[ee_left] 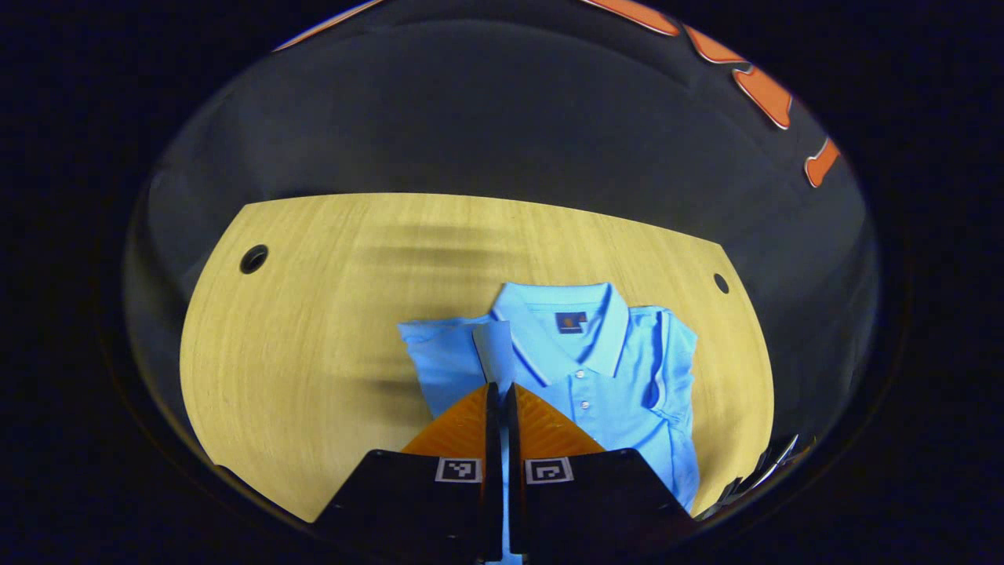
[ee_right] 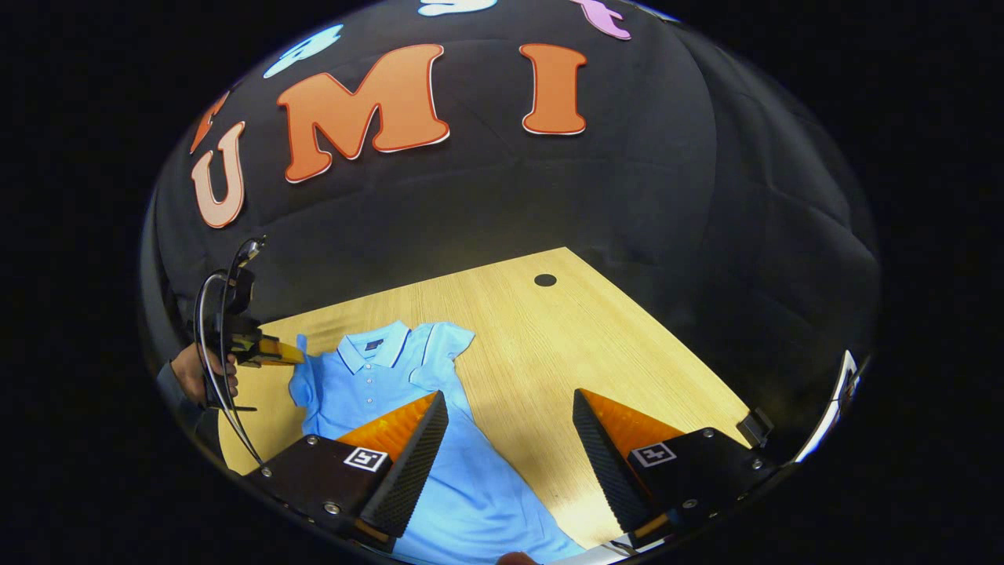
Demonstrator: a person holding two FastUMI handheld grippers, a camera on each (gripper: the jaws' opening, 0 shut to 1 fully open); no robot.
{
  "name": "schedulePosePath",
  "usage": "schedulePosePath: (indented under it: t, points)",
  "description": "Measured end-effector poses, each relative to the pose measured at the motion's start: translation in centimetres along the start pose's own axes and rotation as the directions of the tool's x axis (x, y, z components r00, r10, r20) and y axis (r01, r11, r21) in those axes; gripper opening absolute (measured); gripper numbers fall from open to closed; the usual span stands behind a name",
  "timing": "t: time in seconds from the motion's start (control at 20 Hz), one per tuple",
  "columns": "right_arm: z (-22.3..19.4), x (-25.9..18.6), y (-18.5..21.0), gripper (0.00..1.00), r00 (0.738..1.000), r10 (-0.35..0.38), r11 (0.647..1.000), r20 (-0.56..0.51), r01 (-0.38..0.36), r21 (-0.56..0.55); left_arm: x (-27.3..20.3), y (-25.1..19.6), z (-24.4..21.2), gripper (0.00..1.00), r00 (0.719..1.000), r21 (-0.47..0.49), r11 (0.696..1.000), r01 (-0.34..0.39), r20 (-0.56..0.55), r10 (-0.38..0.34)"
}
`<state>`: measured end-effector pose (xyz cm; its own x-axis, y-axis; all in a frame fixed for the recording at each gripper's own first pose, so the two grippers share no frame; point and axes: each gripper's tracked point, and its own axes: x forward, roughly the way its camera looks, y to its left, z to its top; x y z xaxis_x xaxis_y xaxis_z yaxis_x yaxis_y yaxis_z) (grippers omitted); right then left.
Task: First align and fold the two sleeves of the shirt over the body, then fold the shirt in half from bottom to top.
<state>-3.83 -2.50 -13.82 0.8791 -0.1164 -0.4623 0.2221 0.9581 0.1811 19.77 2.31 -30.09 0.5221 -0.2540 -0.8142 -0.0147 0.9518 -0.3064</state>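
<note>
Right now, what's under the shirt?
The light wooden table: the blue polo shirt lies flat on it, with bare wood showing on all sides. The left tongs pinch a sleeve edge. Anything between fabric and tabletop is covered.

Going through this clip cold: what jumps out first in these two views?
The light blue polo shirt lying flat on the wooden table, collar toward the far edge. Next, the left gripper, its fingers closed on the shirt's sleeve and lifting it across the body. In the right gripper view, the right gripper hangs wide open above the shirt's lower half.
</note>
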Motion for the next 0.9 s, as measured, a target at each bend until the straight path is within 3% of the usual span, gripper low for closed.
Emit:
schedulePosePath:
  t: [0.3,0.6,0.65,0.7,0.85,0.9]
  points:
    - [-1.4,-1.1,-1.3,0.97,0.999,-0.042,0.999,-0.014,0.042,0.027,2.7,-7.9,0.3,0.07,0.993,0.060,0.991,0.117,-0.025,-0.116]
    - [-2.5,-1.9,-1.9,0.97,0.997,-0.071,0.997,-0.026,0.072,0.020,4.7,-11.9,-0.6,0.09,0.979,0.099,0.976,0.194,-0.080,-0.187]
    - [-2.7,-1.9,-1.8,0.97,0.997,-0.067,0.998,-0.031,0.067,0.013,4.6,-12.6,-1.0,0.23,0.971,0.092,0.969,0.228,-0.097,-0.219]
    - [-2.8,-2.0,-1.9,0.97,0.997,-0.063,0.998,-0.035,0.064,0.009,3.8,-12.9,-1.3,0.26,0.966,0.091,0.965,0.248,-0.100,-0.239]
    - [-3.0,-1.7,-1.5,0.97,0.999,-0.030,1.000,-0.044,0.030,0.003,3.0,-11.7,-2.3,0.87,0.977,0.153,0.966,0.210,-0.078,-0.200]
    - [-3.1,-1.6,-1.4,0.97,0.999,-0.015,1.000,-0.047,0.015,-0.011,2.4,-11.3,-2.8,1.00,0.980,0.172,0.965,0.197,-0.071,-0.188]
